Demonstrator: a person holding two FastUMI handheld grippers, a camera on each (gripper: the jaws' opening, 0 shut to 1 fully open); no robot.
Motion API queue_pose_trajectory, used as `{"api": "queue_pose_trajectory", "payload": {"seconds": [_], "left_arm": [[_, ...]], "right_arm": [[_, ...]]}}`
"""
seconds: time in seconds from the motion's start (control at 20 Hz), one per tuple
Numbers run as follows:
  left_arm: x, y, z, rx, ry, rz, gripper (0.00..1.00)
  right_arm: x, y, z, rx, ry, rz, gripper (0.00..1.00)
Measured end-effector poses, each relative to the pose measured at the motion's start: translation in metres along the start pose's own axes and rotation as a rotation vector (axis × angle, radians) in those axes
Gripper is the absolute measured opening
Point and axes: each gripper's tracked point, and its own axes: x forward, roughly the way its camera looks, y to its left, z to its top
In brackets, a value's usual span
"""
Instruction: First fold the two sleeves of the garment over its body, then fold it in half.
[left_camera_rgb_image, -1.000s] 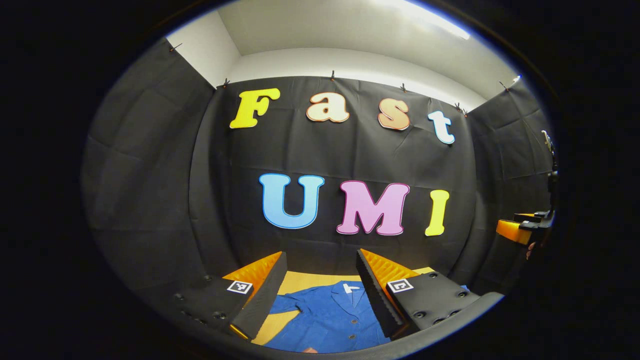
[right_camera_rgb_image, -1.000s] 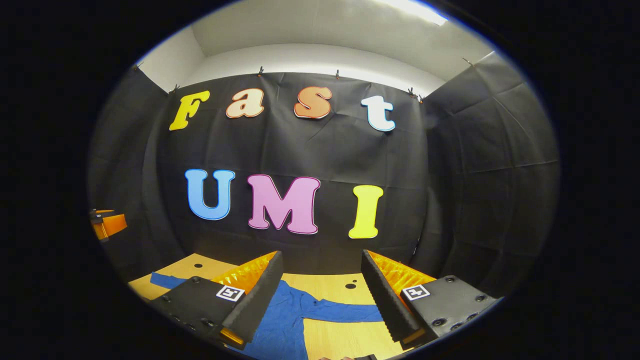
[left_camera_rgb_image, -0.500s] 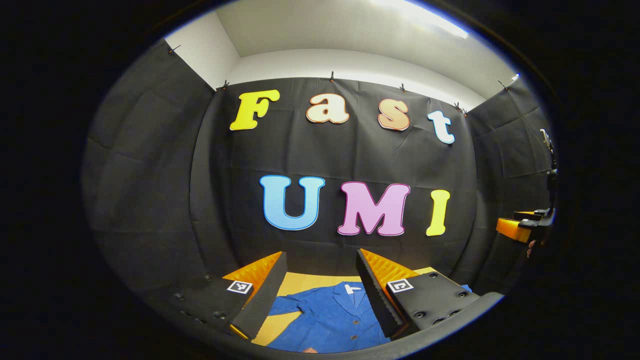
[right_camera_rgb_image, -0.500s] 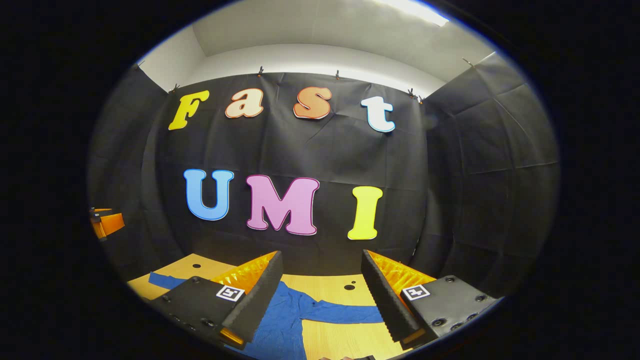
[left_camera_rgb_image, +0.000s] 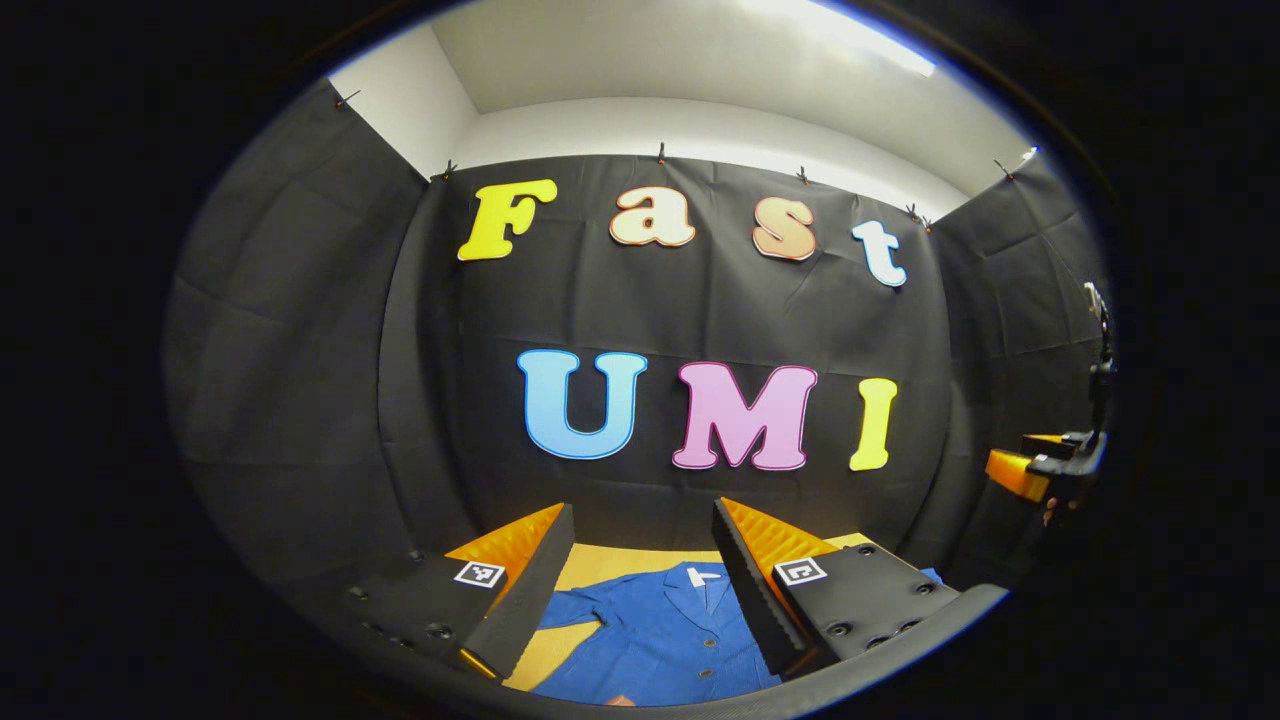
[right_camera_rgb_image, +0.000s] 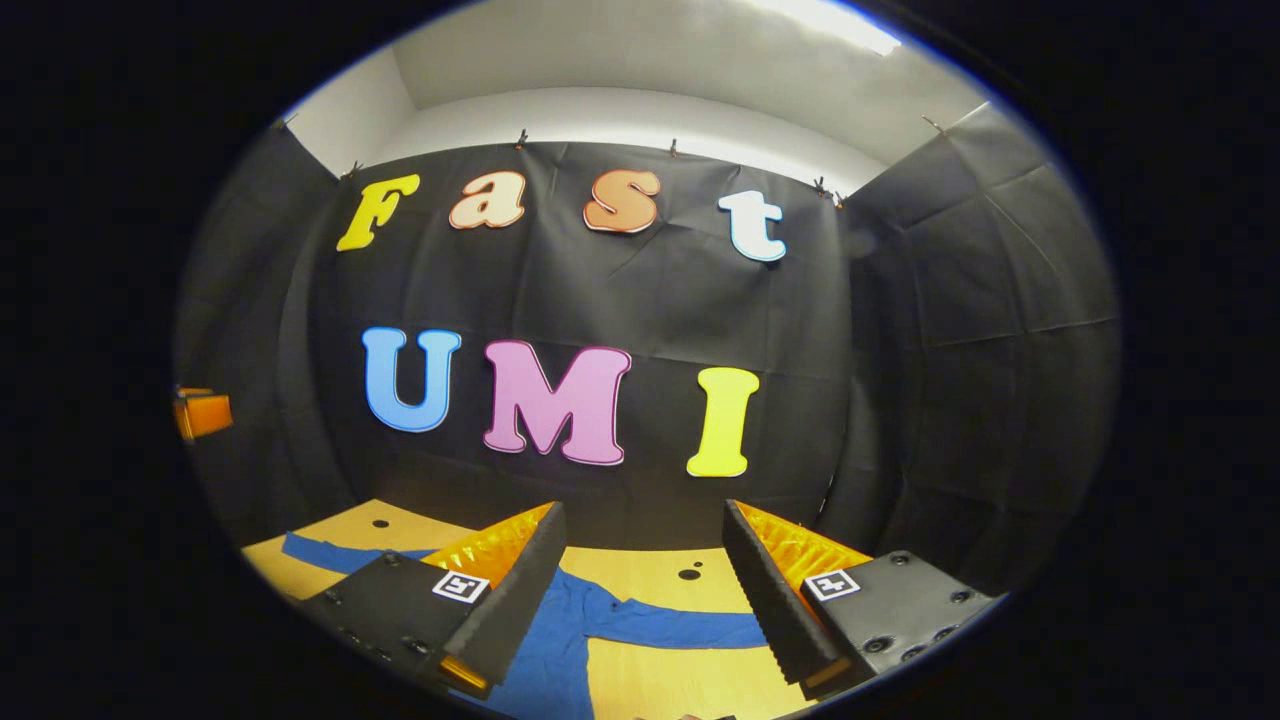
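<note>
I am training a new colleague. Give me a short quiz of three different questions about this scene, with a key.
1. True or false: the blue garment already has both sleeves folded over its body.
2. Multiple choice: the fingers of the left gripper are (A) open and apart, holding nothing, (B) pressed on a sleeve, (C) closed on the collar.
3. Fill in: in the right gripper view, the sleeve lies stretched out flat on the ____ table.

Key: 1 false, as the sleeve lies stretched out; 2 A; 3 wooden. The right gripper is open too, above the garment.
</note>
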Motion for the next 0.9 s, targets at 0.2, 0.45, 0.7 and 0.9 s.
{"api": "queue_pose_trajectory", "payload": {"seconds": [0.2, 0.45, 0.7, 0.9], "left_arm": [[0.002, -0.005, -0.011, -0.02, 0.022, -0.024, 0.8], [0.015, -0.02, -0.007, -0.028, 0.024, -0.024, 0.8], [0.032, -0.041, -0.018, 0.002, 0.077, 0.021, 0.81], [0.054, -0.067, -0.018, 0.033, 0.1, 0.053, 0.8]], "right_arm": [[0.021, -0.041, -0.06, -0.072, 0.072, -0.034, 0.98], [0.067, -0.108, -0.142, -0.025, 0.193, -0.097, 0.99], [0.119, -0.172, -0.248, 0.054, 0.362, -0.199, 0.99], [0.146, -0.2, -0.353, 0.155, 0.544, -0.249, 0.99]]}}
